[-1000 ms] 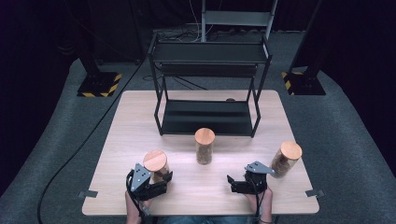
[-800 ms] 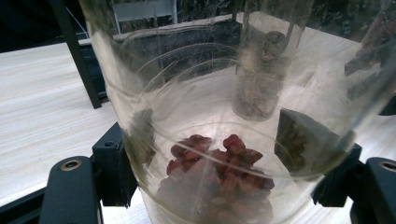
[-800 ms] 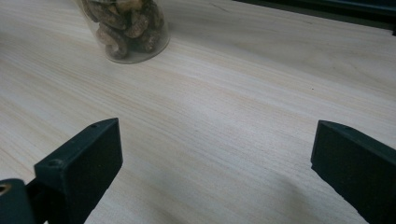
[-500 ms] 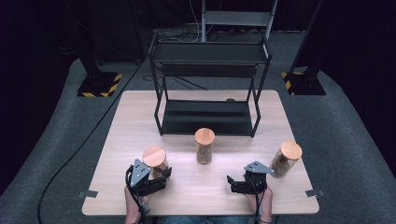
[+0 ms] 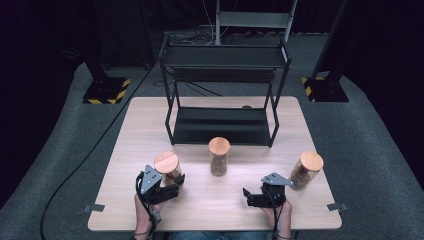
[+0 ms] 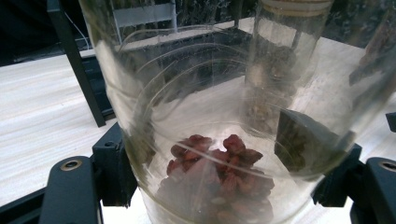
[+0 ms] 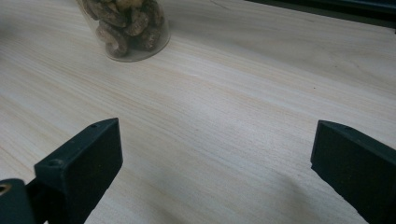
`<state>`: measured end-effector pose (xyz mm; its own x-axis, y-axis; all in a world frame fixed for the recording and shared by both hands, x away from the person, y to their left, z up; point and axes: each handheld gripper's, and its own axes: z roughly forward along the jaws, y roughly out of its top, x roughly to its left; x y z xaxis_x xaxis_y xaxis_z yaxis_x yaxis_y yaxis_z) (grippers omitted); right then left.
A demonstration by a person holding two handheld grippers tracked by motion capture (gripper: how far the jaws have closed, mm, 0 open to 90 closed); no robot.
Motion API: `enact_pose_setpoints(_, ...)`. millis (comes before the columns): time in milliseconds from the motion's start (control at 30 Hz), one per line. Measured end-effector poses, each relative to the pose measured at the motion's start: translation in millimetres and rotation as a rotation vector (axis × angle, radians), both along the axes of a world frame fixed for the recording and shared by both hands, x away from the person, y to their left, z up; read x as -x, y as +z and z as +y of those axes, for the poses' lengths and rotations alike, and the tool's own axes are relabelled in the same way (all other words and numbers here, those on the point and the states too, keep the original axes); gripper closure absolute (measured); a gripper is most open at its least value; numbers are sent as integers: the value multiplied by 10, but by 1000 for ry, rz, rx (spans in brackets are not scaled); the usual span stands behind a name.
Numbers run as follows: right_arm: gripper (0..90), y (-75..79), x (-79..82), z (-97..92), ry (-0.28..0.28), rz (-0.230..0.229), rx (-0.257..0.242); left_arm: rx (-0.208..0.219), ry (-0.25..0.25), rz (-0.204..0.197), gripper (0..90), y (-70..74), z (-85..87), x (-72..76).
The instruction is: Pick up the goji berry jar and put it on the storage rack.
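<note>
One jar (image 6: 219, 140) clamped within left gripper (image 6: 224, 186)

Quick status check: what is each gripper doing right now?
Left gripper: shut on the glass jar.
Right gripper: open, holding nothing.

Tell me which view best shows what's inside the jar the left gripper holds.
The left gripper view: the jar sits close between the jaws, reddish-brown pieces visible at its bottom through clear glass. The high view shows mainly its wooden lid, with the left gripper shut on it.
</note>
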<state>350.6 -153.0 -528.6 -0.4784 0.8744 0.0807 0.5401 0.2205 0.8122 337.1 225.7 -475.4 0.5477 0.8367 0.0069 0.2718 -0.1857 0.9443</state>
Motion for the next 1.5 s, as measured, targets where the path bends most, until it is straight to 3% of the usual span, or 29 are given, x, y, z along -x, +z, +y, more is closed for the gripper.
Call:
enact_pose_setpoints(833, 13, -1, -4, -3, 0, 4, -4, -11, -12, -6, 250, 61, -35, -242)
enact_pose_setpoints(1067, 12, 0, -3, -6, -2, 3, -6, -2, -13, 9, 250, 68, -50, -331)
enact_pose_setpoints(1500, 12, 0, -4, -15, -1, 5, -17, -21, -8, 4, 250, 111, -96, -513)
